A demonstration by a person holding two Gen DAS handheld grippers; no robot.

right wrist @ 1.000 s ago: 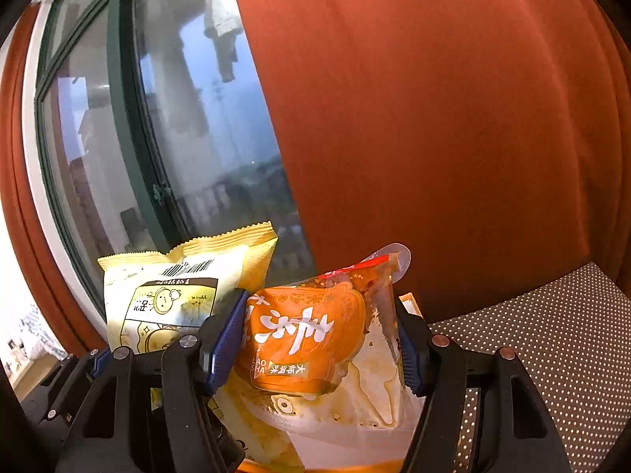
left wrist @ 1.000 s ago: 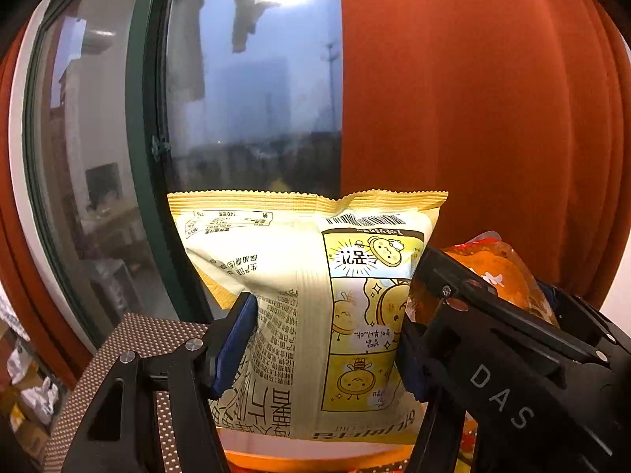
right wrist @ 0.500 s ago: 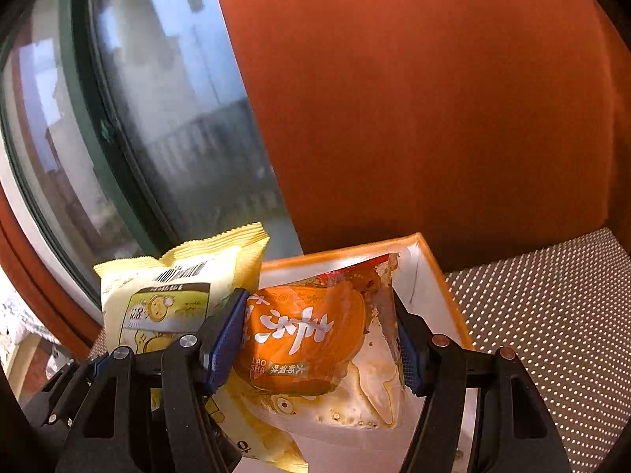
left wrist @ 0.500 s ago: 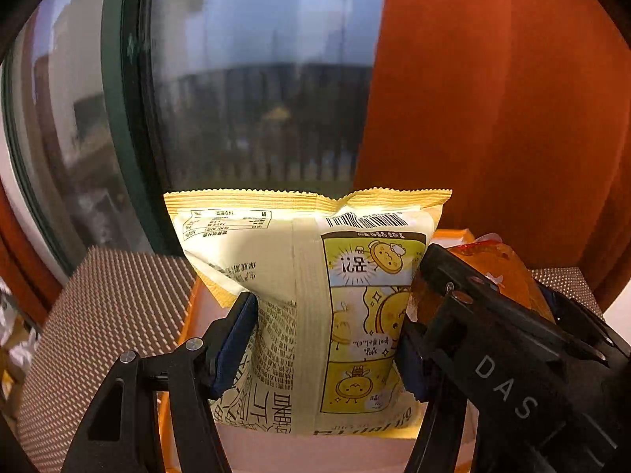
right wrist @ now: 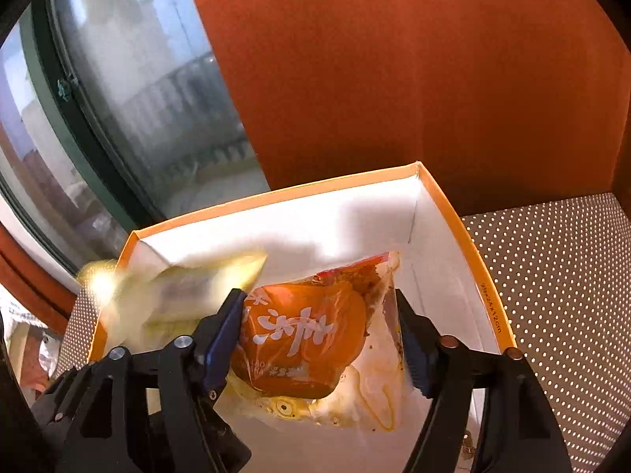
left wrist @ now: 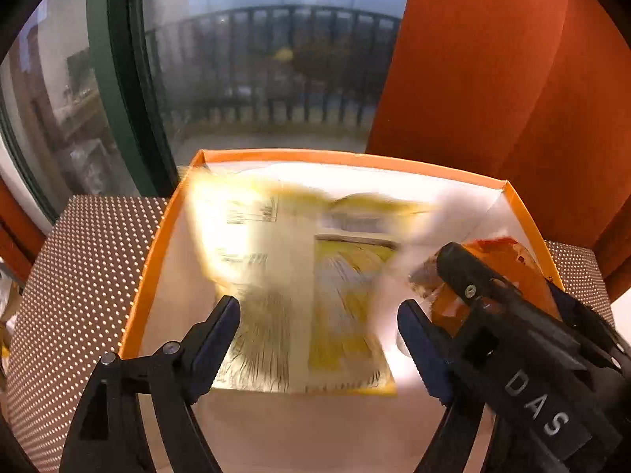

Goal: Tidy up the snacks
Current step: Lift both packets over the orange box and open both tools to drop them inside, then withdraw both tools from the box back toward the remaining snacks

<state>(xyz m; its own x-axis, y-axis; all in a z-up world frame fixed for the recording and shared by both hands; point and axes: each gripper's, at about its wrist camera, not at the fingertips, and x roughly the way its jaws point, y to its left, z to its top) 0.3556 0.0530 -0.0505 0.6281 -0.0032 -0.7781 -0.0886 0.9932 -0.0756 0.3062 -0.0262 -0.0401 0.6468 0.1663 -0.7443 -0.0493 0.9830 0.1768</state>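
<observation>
An orange-rimmed white box (left wrist: 315,155) (right wrist: 276,193) lies below both grippers. My left gripper (left wrist: 317,331) points down into it with its jaws opening. The yellow snack bag (left wrist: 299,276) is motion-blurred just beyond the pads, loose and dropping into the box. It shows as a blurred bag (right wrist: 177,287) at the box's left side in the right wrist view. My right gripper (right wrist: 317,339) also has its jaws opening. The orange packet (right wrist: 303,339) (left wrist: 508,260) hangs between its pads, with a sliver of gap at the right pad.
The box stands on a brown cloth with white dots (left wrist: 79,276) (right wrist: 552,276). Behind it are a green-framed window (left wrist: 118,79) and an orange curtain (left wrist: 493,79). The right gripper's black body (left wrist: 524,354) crowds the box's right side in the left wrist view.
Both grippers have tipped down over the box, which now fills the lower view. Both jaws have widened. The yellow bag has left the left pads and is falling.
</observation>
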